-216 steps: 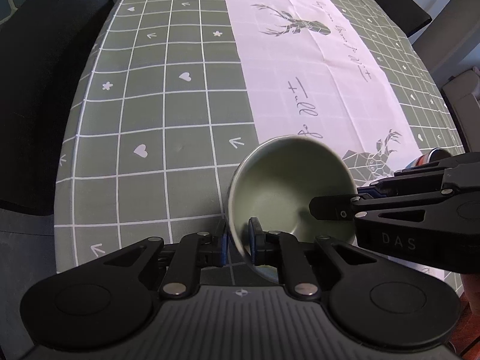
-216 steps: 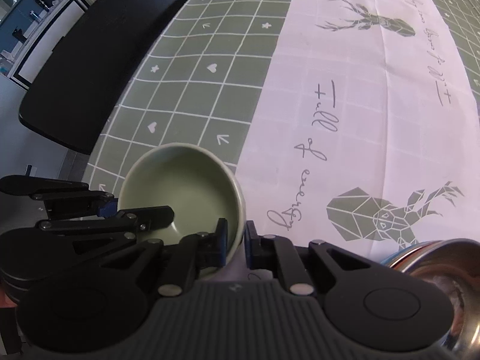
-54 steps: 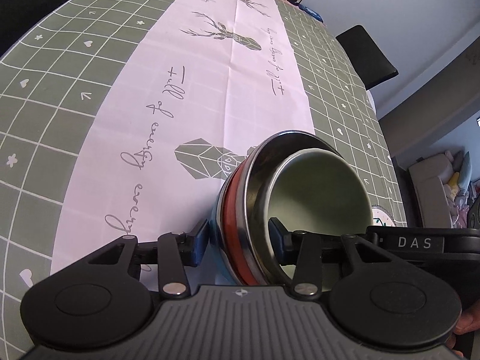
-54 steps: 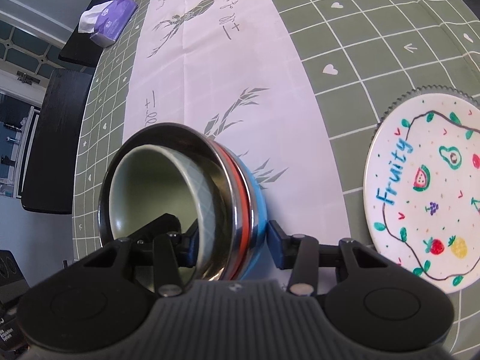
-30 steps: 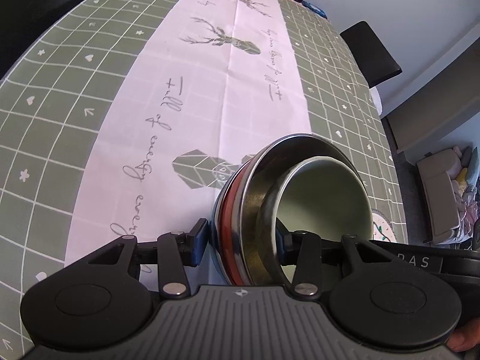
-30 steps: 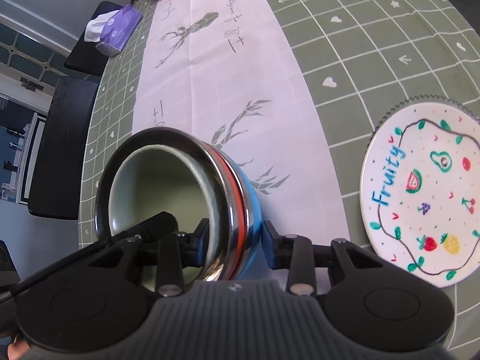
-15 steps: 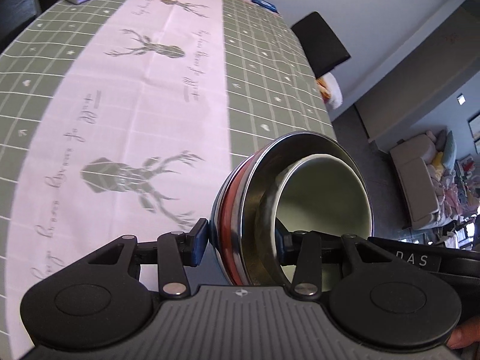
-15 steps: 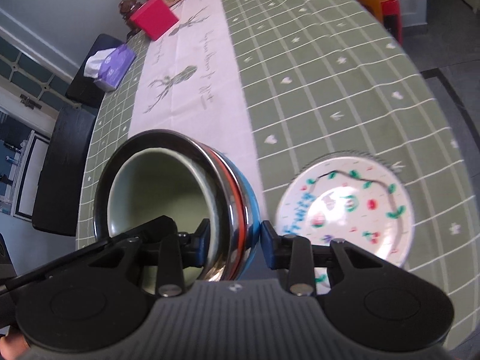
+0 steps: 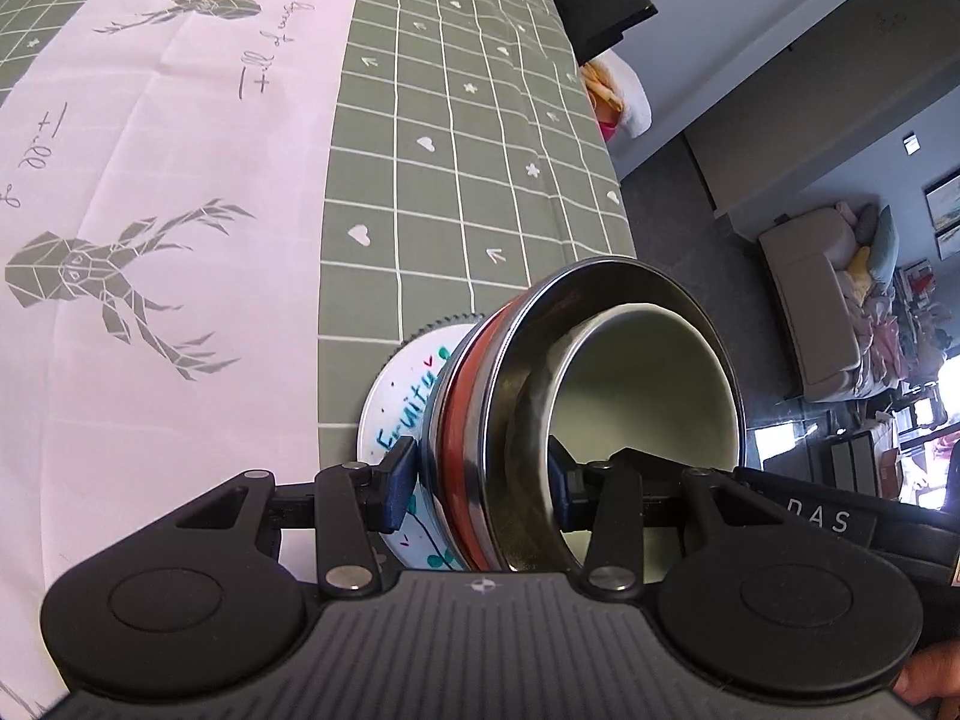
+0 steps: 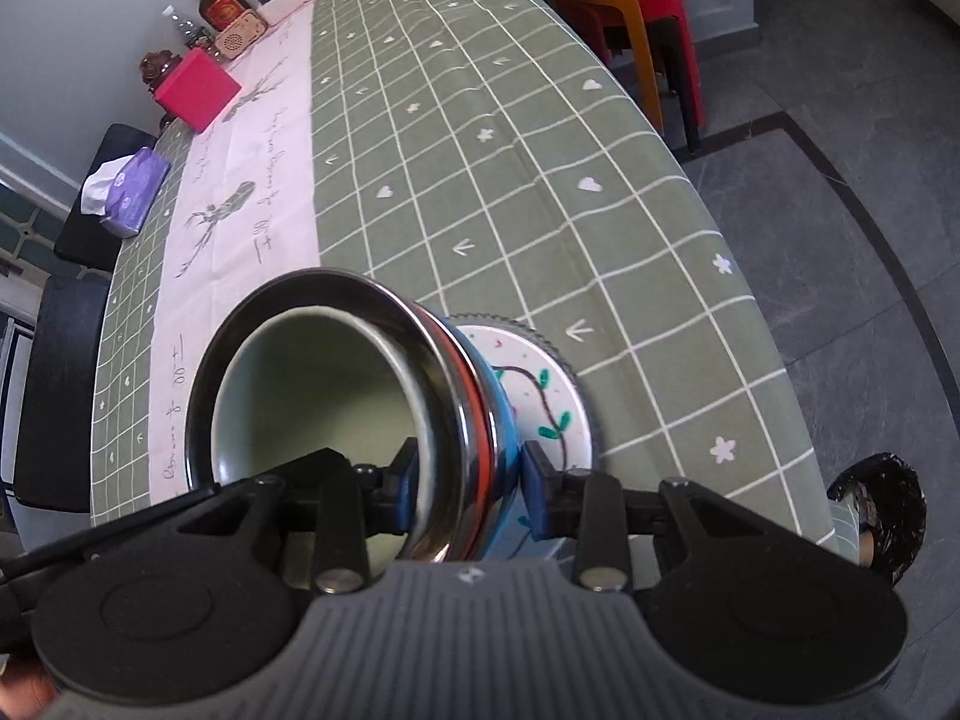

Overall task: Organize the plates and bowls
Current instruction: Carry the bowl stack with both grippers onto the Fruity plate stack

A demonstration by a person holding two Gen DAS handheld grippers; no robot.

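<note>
Both tools [image 9: 477, 495] [image 10: 468, 492] carried nested bowls [image 9: 600, 414] over plate [image 10: 540, 396].

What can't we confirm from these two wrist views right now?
- Plate: mostly hidden behind the bowl stack in both views; whether the stack touches it is unclear.
- Green bowl: its bottom is blocked by the right claw and the left claw's arm.
- Blue outer bowl: only an edge strip shows.
- Bottle label: too small, right wrist view.
- Left claw: pad contact hidden by the rims.
</note>
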